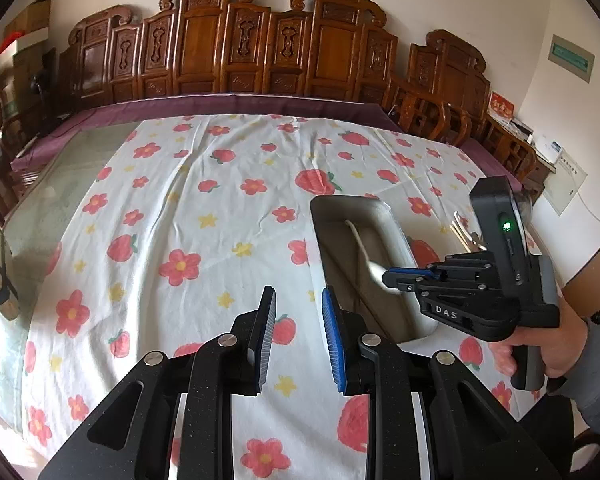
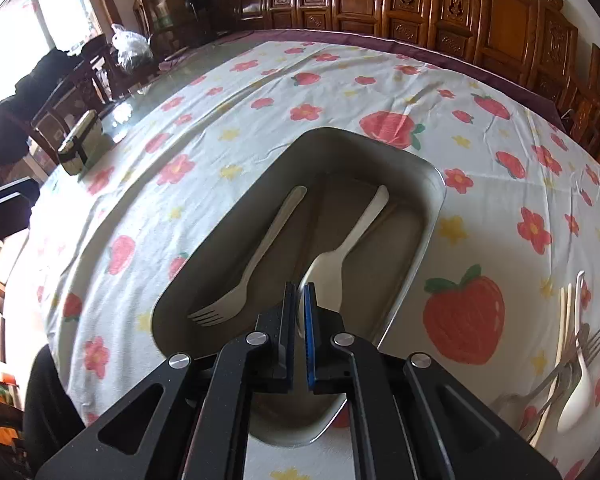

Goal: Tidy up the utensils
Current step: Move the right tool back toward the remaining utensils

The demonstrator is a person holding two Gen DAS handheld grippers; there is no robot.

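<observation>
Where the left wrist camera looks down along its own fingers, we see the left hand-held gripper [image 1: 299, 334] hanging over the flowered cloth [image 1: 180, 208] that covers the bench [image 1: 72, 168], its jaws a moderate gap apart with nothing between them. To its right stands a metal tray [image 1: 384, 216], and over the tray's near end the right hand-held gripper [image 1: 386, 279] reaches in from the right, carried by a hand [image 1: 556, 344] in a grey sleeve; a pale spoon [image 1: 362, 250] lies at its tips, the bowl blurred against them, so from here we cannot tell whether the pads press on it. Beyond that gripper a few loose utensils [image 1: 462, 232] lie on the cloth. In the right wrist camera, we look straight into the tray [image 2: 436, 200]: a metal fork [image 2: 256, 264] lies along its left side, tines toward us, and the spoon [image 2: 352, 236] lies along its right side, handle pointing away, bowl toward us. The right hand-held gripper [image 2: 299, 308] has its jaws only a narrow slit apart, and the rim of the spoon's bowl sits just at the tips; we cannot tell whether the pads touch it. At the right, outside the tray, more forks and spoons [image 2: 572, 364] lie heaped on the cloth [image 2: 228, 120].
</observation>
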